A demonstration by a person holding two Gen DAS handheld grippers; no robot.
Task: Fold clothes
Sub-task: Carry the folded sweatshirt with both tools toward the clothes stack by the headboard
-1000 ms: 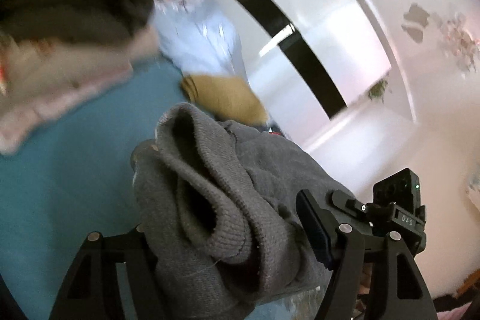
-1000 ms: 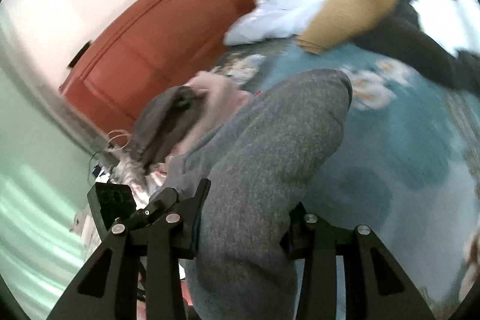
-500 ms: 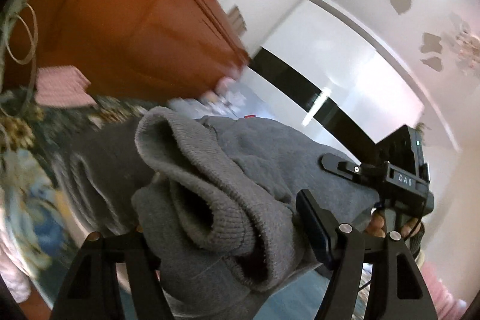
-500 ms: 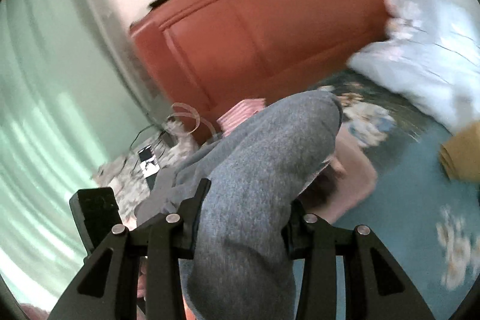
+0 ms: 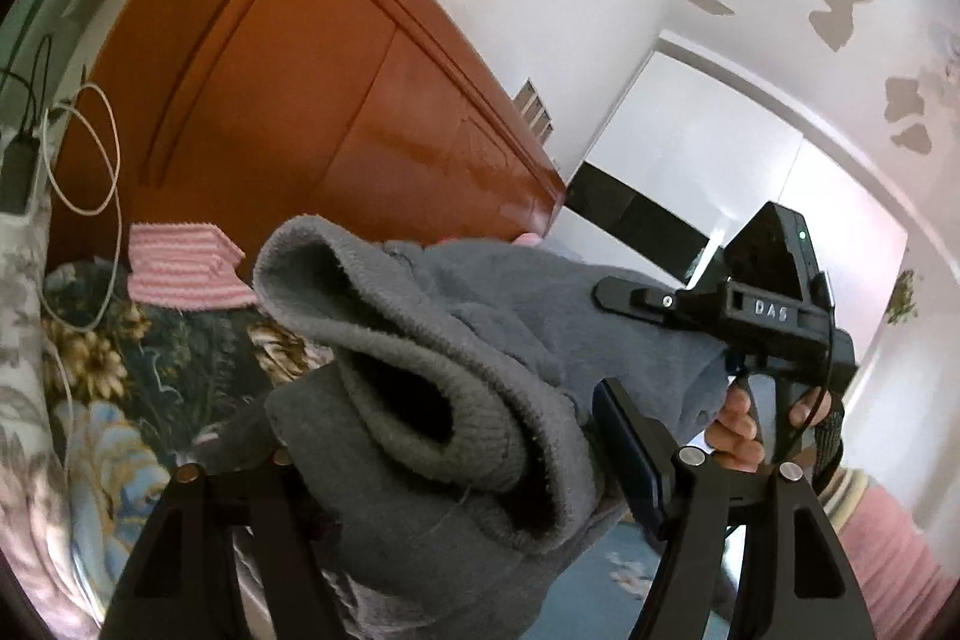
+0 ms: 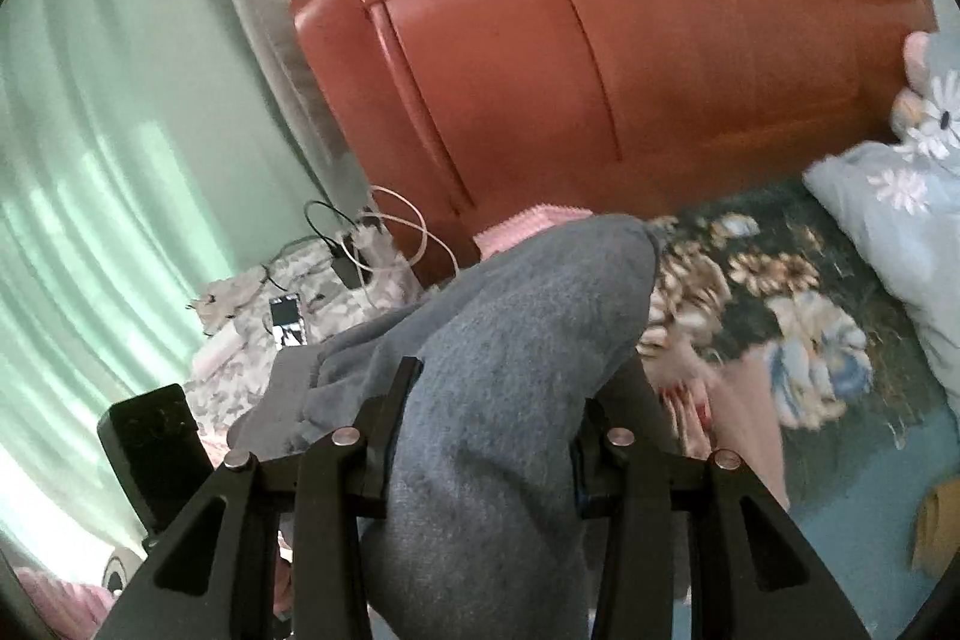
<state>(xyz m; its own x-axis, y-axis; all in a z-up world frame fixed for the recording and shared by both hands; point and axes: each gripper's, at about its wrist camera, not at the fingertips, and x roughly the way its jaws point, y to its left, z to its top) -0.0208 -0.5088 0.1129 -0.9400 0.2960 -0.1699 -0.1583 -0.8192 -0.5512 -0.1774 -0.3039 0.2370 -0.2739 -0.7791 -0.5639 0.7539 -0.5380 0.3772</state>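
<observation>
Both grippers hold one grey knitted garment, probably a sweater, up in the air above the bed. The left gripper (image 5: 456, 436) has a thick bunch of the grey sweater (image 5: 480, 352) between its fingers (image 5: 630, 448). They stand wide, but the wad fills the gap and they pinch it, ribbed hem or cuff rolled forward. The right gripper (image 6: 486, 436) clamps a narrower fold of the same sweater (image 6: 528, 316), with its fingers (image 6: 390, 424) pressed into the cloth on both sides. In the left view the right gripper (image 5: 774, 316) shows at far right, gripped by the person's hand (image 5: 744, 430), with the cloth stretched between the two tools.

The step in hand looks like carrying and spreading the garment before it is laid out; no fold is made yet. The next move likely calls for drawing the two grips apart so that the knit hangs flat, then lowering it onto a bare part of the floral bedspread (image 6: 780, 292) without letting the heavy bunch slip.

Counted: two grippers, one grey sweater held, one pink striped cloth (image 5: 180, 268) near the headboard, one reddish wooden headboard (image 6: 600, 70), one pale blue flowered pillow or quilt (image 6: 900, 208) at right, one pinkish garment (image 6: 738, 400) lying on the bed beneath, one phone (image 6: 287, 319) and a tangle of cables (image 6: 384, 232) on the far left bedside. A mustard item at the lower right edge is too cut off to name.
</observation>
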